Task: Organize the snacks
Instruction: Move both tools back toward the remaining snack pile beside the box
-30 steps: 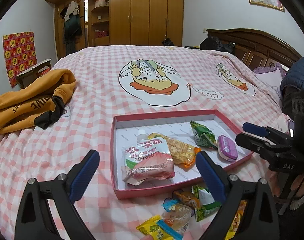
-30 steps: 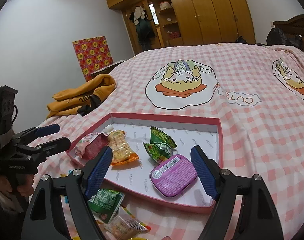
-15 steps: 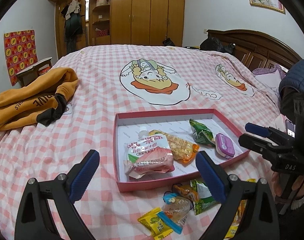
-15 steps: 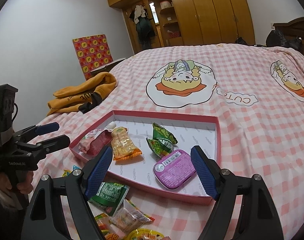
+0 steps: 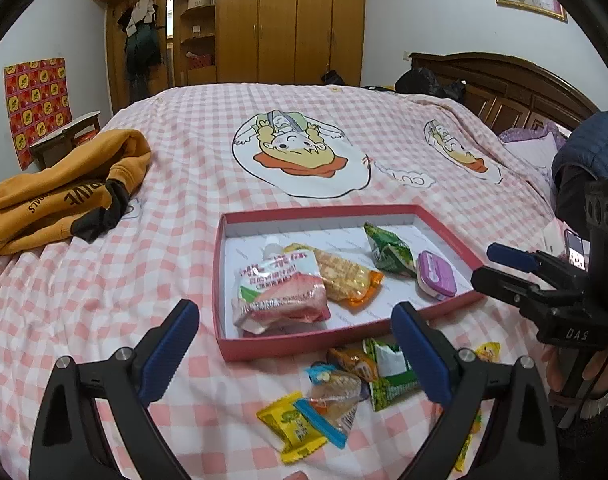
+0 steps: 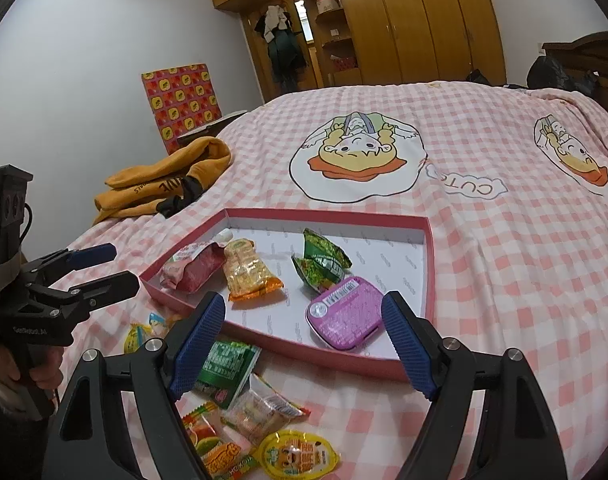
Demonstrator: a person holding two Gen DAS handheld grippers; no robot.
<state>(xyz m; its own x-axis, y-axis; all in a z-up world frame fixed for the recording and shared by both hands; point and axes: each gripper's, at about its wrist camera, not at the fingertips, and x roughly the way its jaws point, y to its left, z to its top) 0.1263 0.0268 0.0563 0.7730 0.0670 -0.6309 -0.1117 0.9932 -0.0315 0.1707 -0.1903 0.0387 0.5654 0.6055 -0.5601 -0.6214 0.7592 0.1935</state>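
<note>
Four snack items inside shallow pink cardboard tray (image 5: pixel 443 229) on checked bedspread (image 5: pixel 184 152); loose wrapped snacks (image 6: pixel 240 408) just before tray's near wall. Left gripper (image 5: pixel 296 354), right gripper (image 6: pixel 304 340): both spread wide, holding nothing.

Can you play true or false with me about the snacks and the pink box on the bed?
1. The purple tin lies inside the pink box. True.
2. The right gripper is holding a snack. False: it is open and holds nothing.
3. The green packet lies outside the box. True.
4. The orange hoodie is in the box. False: it lies on the bed, apart from it.
5. The left gripper is shut. False: open.
</note>
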